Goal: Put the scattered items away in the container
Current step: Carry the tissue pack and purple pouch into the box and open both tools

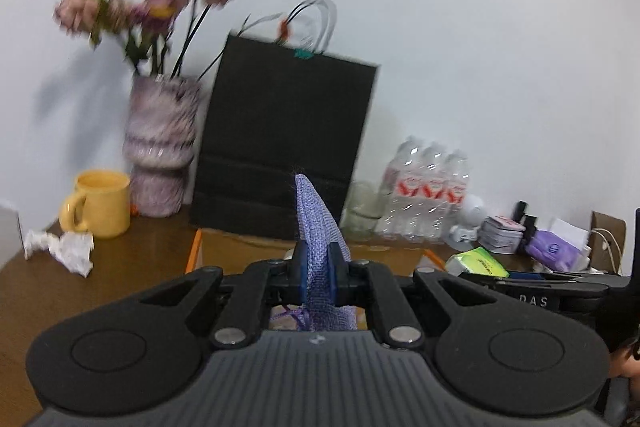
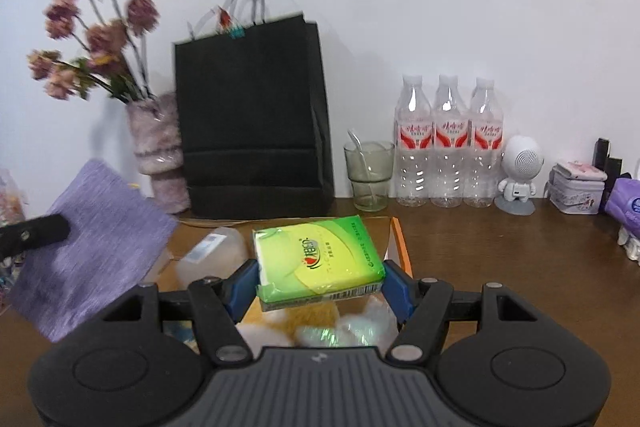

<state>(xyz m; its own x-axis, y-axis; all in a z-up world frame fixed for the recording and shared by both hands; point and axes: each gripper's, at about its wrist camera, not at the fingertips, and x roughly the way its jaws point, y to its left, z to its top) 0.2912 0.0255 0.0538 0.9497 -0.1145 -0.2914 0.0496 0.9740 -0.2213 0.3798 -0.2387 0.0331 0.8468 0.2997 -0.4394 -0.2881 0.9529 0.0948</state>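
My left gripper [image 1: 319,277] is shut on a purple woven pouch [image 1: 318,227], held edge-up above the open cardboard box [image 1: 240,251]. The pouch also shows at the left of the right wrist view [image 2: 92,251], pinched by the left gripper's fingers [image 2: 40,229]. My right gripper [image 2: 318,285] is shut on a green tissue pack [image 2: 318,259], held over the cardboard box [image 2: 396,239]. In the box lie a clear plastic container [image 2: 212,253], something fluffy yellow [image 2: 308,317] and clear wrapping. The tissue pack also shows in the left wrist view [image 1: 476,263].
A black paper bag [image 2: 252,115], a flower vase [image 2: 158,151], a glass [image 2: 368,175], three water bottles [image 2: 448,143] and a small white robot figure [image 2: 518,175] stand along the wall. A yellow mug [image 1: 98,203] and crumpled paper [image 1: 64,249] lie at left. Tins and purple packs [image 2: 624,203] lie at right.
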